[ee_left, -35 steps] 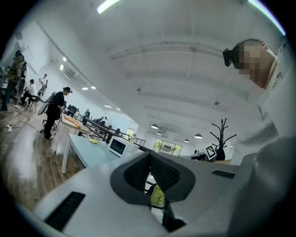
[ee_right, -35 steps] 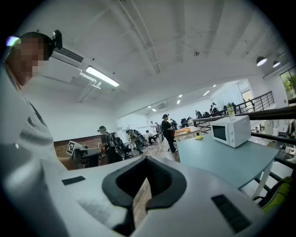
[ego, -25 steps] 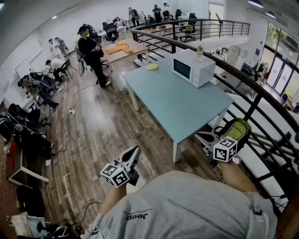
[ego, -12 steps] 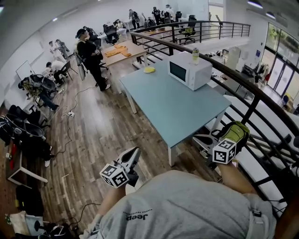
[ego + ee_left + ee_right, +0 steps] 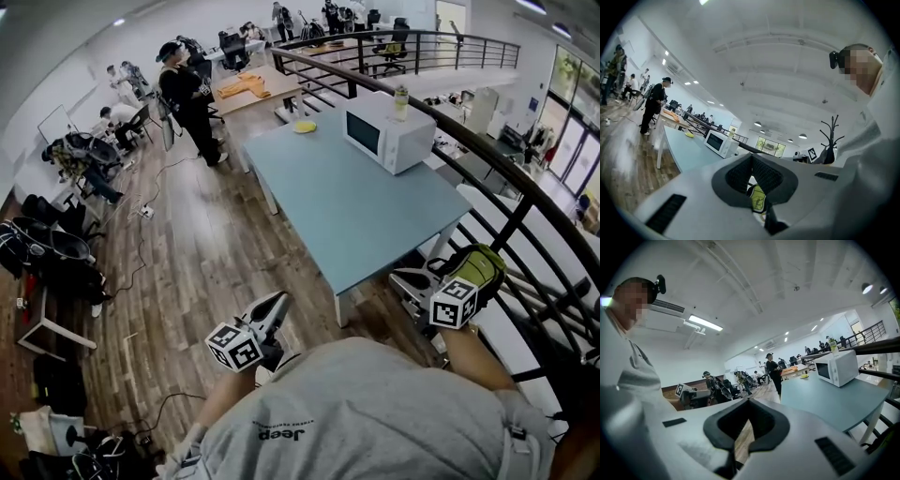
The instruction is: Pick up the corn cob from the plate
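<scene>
The yellow corn cob point(image 5: 305, 126) lies on a plate at the far end of a long blue-green table point(image 5: 347, 216). It is small and far off in the left gripper view point(image 5: 689, 134) and the right gripper view point(image 5: 804, 376). My left gripper point(image 5: 272, 307) hangs over the wood floor in front of me, short of the table's near corner. My right gripper point(image 5: 409, 281), with its green body, is held beside the near right end of the table. Both point toward the table, with their jaws together and nothing between them point(image 5: 751, 156) point(image 5: 748, 402).
A white microwave point(image 5: 387, 136) with a bottle point(image 5: 401, 101) on top stands on the table's right side. A black railing point(image 5: 487, 159) runs along the right. A person in black point(image 5: 187, 98) stands past the table's far left corner; others sit at desks behind.
The view has shifted slightly as I move with both grippers toward the table. Both grippers keep their jaws together and their places in front of me.
</scene>
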{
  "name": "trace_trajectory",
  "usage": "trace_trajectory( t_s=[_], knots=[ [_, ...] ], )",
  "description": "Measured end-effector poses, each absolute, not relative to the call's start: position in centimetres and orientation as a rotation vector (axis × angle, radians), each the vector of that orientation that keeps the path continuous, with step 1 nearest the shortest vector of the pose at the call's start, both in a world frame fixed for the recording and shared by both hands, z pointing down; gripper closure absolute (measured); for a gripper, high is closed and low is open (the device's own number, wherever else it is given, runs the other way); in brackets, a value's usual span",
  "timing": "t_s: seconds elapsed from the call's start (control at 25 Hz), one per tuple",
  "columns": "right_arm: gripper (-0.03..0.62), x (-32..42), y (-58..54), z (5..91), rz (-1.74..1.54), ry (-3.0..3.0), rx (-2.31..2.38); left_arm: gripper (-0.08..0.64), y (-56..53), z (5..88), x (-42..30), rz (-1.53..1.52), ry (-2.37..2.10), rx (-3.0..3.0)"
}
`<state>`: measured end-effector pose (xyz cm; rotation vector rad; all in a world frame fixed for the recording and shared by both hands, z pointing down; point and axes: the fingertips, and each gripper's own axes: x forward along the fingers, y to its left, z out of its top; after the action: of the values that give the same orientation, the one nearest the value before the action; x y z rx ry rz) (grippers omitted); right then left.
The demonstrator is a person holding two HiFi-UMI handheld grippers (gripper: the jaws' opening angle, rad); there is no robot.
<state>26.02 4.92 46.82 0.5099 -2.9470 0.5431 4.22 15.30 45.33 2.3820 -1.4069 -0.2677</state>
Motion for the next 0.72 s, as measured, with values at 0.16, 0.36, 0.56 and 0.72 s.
trace_trajectory(
  t_s=[0.16,0.36,0.56,0.72],
  knots=[
    [0.584,23.5,1.8,48.0,0.523,-2.930,0.492,0.541,11.7,46.6,1.5,-0.279,-1.403,2.369],
    [0.584,19.8,-5.4,48.7,0.521,-2.922,0.559,0.541,3.4,48.3,-2.9,-0.299,-1.335,2.388],
    [0.584,14.2,-14.1,48.1,0.552,-2.936,0.677,0.541,-7.3,48.0,-8.3,-0.280,-1.210,2.451],
    [0.584,10.7,-19.7,47.7,0.563,-2.921,0.734,0.541,-14.6,47.1,-11.5,-0.200,-1.124,2.513]
  ],
)
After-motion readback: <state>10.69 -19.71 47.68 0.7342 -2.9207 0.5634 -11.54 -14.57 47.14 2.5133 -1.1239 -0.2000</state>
